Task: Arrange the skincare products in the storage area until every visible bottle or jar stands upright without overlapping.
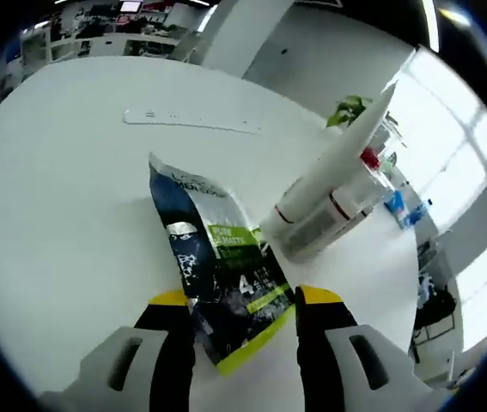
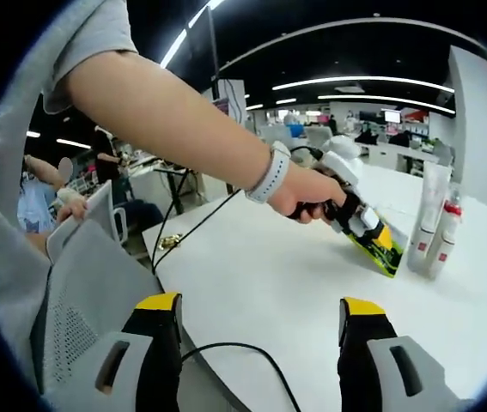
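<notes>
A flat sachet packet (image 1: 226, 266), dark blue with green and white print, sits between the yellow-tipped jaws of my left gripper (image 1: 243, 313), which press on its two side edges. Just behind it on the white table (image 1: 63, 172) are a tall white tube (image 1: 333, 167) and a small clear bottle with a red cap (image 1: 355, 202), close together. In the right gripper view a hand holds the left gripper (image 2: 350, 206) at the packet (image 2: 379, 243), with the tube (image 2: 429, 206) and the bottle (image 2: 447, 232) upright to its right. My right gripper (image 2: 256, 330) is open with nothing in it, near the table's front edge.
A long white power strip (image 1: 191, 120) lies farther back on the table. A plant (image 1: 350, 110) and blue items (image 1: 398, 206) sit beyond the tube. A grey mesh chair (image 2: 80, 292) stands at the table's edge, and a black cable (image 2: 226, 352) runs across it. The person's arm (image 2: 183, 120) spans the right gripper view.
</notes>
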Available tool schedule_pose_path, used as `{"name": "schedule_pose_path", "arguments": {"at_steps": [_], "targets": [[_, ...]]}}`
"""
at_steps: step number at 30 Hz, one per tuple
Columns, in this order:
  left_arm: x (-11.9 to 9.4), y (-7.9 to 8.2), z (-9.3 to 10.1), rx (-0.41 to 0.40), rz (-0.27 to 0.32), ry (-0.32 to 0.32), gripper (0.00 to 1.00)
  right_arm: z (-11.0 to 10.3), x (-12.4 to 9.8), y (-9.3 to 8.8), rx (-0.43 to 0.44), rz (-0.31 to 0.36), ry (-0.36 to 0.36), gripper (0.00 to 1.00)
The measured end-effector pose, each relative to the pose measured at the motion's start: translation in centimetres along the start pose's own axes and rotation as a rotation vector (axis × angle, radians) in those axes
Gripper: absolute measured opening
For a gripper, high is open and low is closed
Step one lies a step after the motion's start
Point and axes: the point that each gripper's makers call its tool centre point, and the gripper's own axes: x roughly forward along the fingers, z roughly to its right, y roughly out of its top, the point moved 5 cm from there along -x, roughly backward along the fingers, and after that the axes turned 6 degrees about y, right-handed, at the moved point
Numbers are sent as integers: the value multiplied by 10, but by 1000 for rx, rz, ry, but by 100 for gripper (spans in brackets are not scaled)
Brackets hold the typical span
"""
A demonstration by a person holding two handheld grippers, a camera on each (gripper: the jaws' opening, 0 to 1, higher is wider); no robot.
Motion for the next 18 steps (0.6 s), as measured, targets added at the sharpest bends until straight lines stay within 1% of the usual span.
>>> {"name": "schedule_pose_path", "arguments": {"at_steps": [3,5,7,9,13,15,18], "targets": [[0,0,-1,46,-4,14,42,-1,0,0,0,-3,3,75],[0,-1,-6,78,-12,46,43,-1,0,0,-4,-2,4,75],[-1,-2,-7,82,-21,61,45,-1,0,-1,-5,-4,4,75],[-1,-3,-6,108,-14,60,46,-1,0,0,-4,-2,5,75],[0,-2,-7,129,-15,73,47,-2,0,-1,-4,-4,8,74],[2,-1,-8,139,-6,78,47,-2,0,-1,-6,-6,9,74],[5,2,-6,199,12,89,50,-2,0,-1,-5,-7,9,74]]}}
